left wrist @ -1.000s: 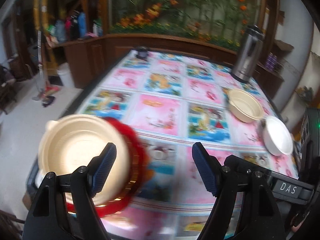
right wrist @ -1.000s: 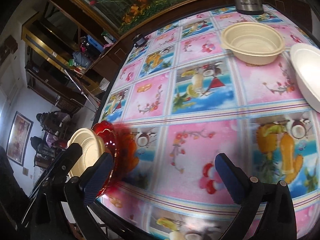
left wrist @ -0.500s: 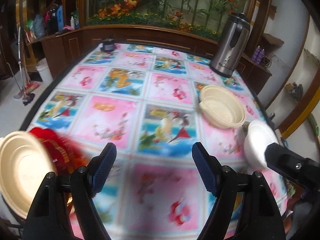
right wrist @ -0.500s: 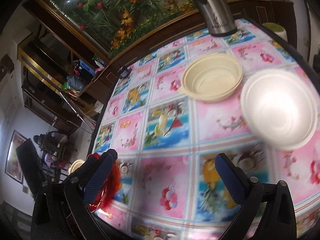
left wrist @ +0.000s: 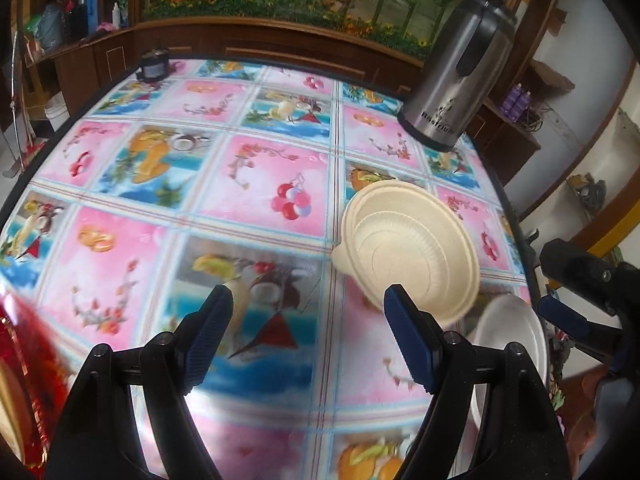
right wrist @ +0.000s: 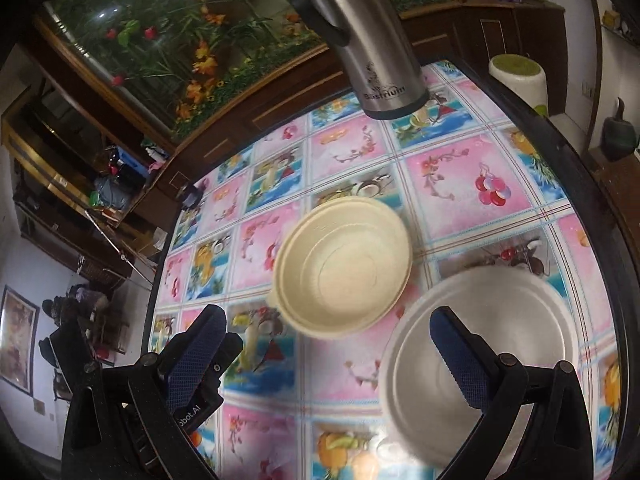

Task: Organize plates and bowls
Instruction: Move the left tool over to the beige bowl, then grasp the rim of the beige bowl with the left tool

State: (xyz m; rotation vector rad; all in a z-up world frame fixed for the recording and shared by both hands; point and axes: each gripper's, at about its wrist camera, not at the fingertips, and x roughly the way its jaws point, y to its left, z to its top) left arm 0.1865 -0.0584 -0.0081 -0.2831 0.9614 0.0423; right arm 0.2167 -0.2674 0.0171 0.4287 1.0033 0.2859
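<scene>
1. Hanging above a round table (left wrist: pixel 256 184) covered in a pink and blue fruit-print cloth, the left gripper (left wrist: pixel 308 334) has its two blue-padded fingers spread wide, with nothing between them but bare cloth.
2. A cream bowl (left wrist: pixel 412 256) sits upright on the right half of the table, just beyond the left gripper's right finger (left wrist: pixel 408 340) in the left wrist view; whether the pad touches the rim cannot be told.
3. A white bowl (left wrist: pixel 508 332) rests on the cloth to the right of the cream one and nearer the table's near-right edge, the two rims close together.
4. The right gripper (right wrist: pixel 332 352) is also spread wide and holds nothing; in its own view its right finger (right wrist: pixel 460 356) stands in front of the white bowl (right wrist: pixel 480 364) and its left finger (right wrist: pixel 196 356) stands over open cloth, the cream bowl (right wrist: pixel 344 272) lying farther off between them.
5. A steel flask (left wrist: pixel 456 76) stands upright at the far right of the table, well behind both bowls.
6. A red plate (left wrist: pixel 28 384), blurred, shows at the near-left edge of the left wrist view, well apart from the bowls.
7. A small dark object (left wrist: pixel 154 66) sits at the far-left rim; it is too small to identify.
</scene>
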